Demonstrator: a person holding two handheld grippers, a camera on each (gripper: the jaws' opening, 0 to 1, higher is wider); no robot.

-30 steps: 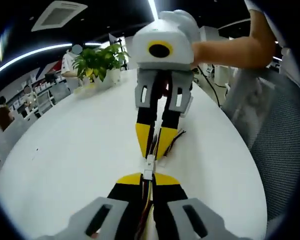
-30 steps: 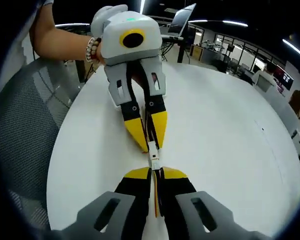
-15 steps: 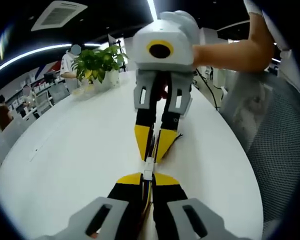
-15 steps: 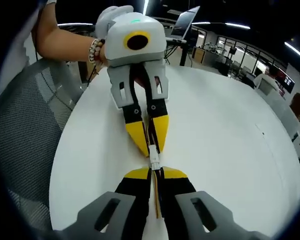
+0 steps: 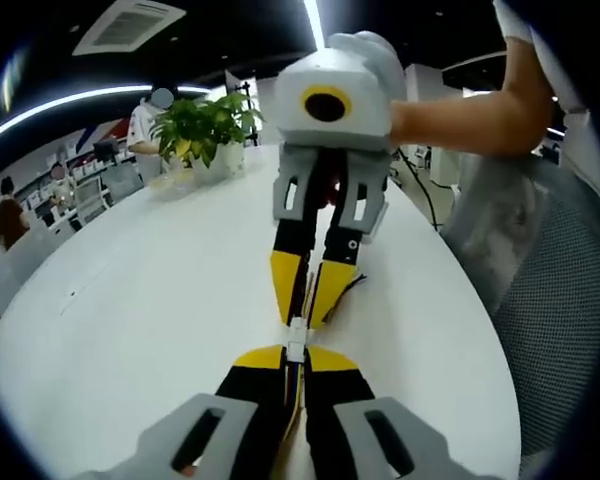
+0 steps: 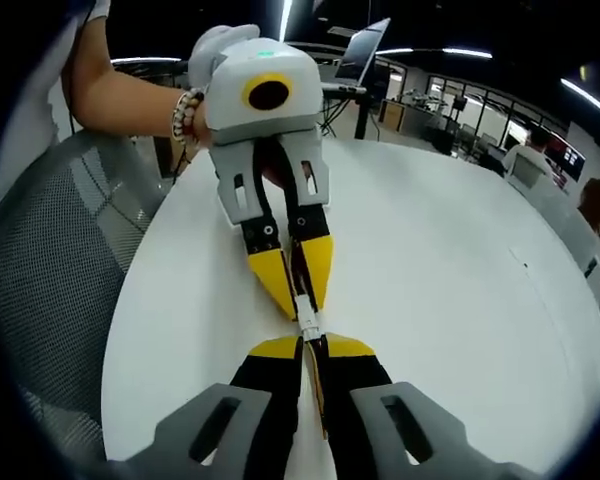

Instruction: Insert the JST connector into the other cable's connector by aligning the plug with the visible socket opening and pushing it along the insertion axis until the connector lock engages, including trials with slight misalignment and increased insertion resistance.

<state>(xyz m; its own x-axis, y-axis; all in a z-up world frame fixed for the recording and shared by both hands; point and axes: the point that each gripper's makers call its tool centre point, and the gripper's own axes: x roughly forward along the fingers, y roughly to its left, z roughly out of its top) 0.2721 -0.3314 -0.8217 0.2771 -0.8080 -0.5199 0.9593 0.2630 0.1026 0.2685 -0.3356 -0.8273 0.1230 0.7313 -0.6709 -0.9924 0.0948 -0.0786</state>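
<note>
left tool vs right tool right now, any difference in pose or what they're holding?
Pose: the left tool and the right tool point tip to tip over the white table, facing each other.
Wires: loose dark wires fan out on the table beside the right tool; the left tool's yellow wire runs straight back between its jaws.
Shared: both are shut on their cable ends, with the white connector bridging the tips. Whether the lock is engaged is too small to tell.

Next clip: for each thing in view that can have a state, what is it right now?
left gripper: shut on its cable, fingers pinched together.
right gripper: shut on its cable.
white connector: held between both grippers' tips, above the table; whether the lock has engaged, cannot tell.
wires: trailing behind the right gripper's fingers.
potted plant: upright on the white table.
</note>
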